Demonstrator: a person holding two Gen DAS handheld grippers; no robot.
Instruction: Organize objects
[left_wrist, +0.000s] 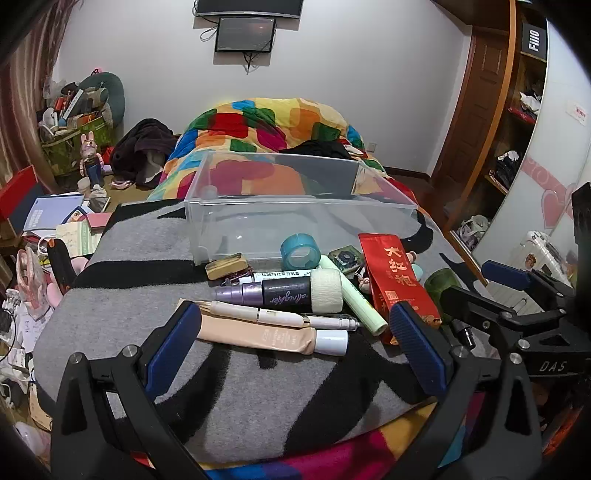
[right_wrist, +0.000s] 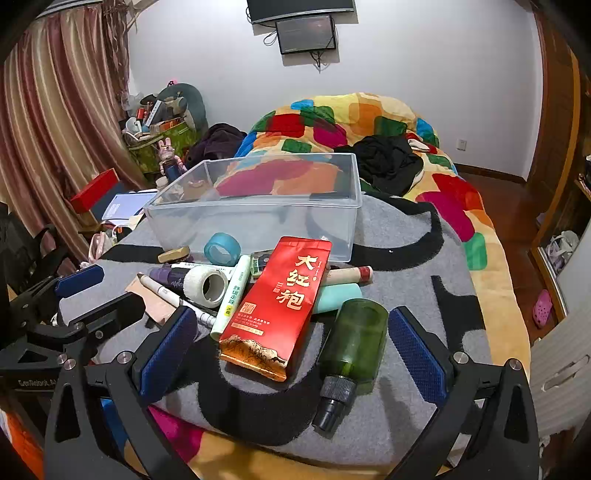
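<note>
On the bed, over a grey blanket with black markings (right_wrist: 424, 288), we see a heap of small things lying just in front of a clear rectangular plastic bin (right_wrist: 258, 206), which holds nothing we can make out. Our left claw (left_wrist: 295, 347) stands spread wide and pinches nothing; between its blue pads lie a beige squeeze tube with a white cap (left_wrist: 273, 338) and, just behind it, a slim white pen (left_wrist: 280, 317). Behind those rest a purple-and-black cylindrical bottle (left_wrist: 269, 293), a roll of white gauze tape (left_wrist: 327, 290) and a pale green tube (left_wrist: 354, 295). A translucent blue tape ring (left_wrist: 300, 253) stands on edge against the bin's front wall, with a small tan flat block (left_wrist: 226, 266) to its left.

Our right claw (right_wrist: 291, 354) is likewise spread wide, gripping nothing. Between its pads lie a red foil packet with gold Chinese characters (right_wrist: 280, 306) and a dark green plastic spray bottle with a black nozzle (right_wrist: 351, 350), lying on its side with the nozzle toward us. The packet overlaps a mint-green soft tube (right_wrist: 338, 297) and a cream stick with a red band (right_wrist: 351, 274).
</note>
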